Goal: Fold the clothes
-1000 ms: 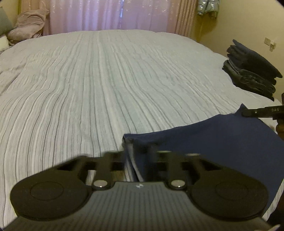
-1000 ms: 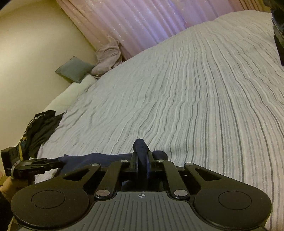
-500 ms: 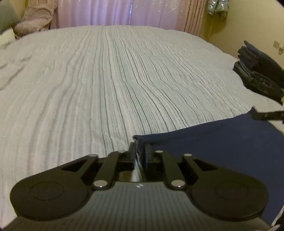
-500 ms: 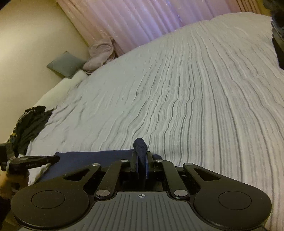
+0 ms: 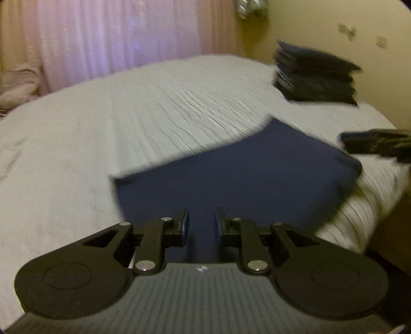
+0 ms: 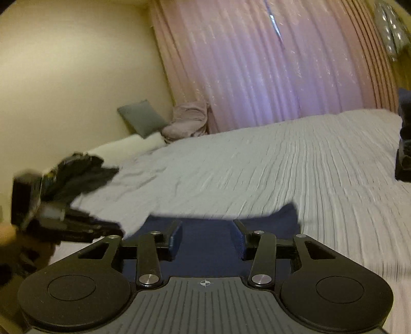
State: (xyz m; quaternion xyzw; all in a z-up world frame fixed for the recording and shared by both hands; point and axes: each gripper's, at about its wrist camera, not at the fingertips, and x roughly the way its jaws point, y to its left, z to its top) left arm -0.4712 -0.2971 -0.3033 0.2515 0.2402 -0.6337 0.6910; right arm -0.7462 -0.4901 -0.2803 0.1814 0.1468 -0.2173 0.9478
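Hovering over the navy garment [image 5: 239,177] lying flat on the striped bedspread [image 5: 154,108], my left gripper [image 5: 200,223] stood narrowly parted; my right gripper [image 6: 206,239], just opening, gaped wider, nothing pinched.

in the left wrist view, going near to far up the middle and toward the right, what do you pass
left gripper → navy garment lying flat on the bed → bare striped bedspread → stack of folded dark clothes → yellow wall

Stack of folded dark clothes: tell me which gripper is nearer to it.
Right. The right gripper sits just in front of the stack of folded dark clothes; the left gripper hangs farther back, over the navy garment.
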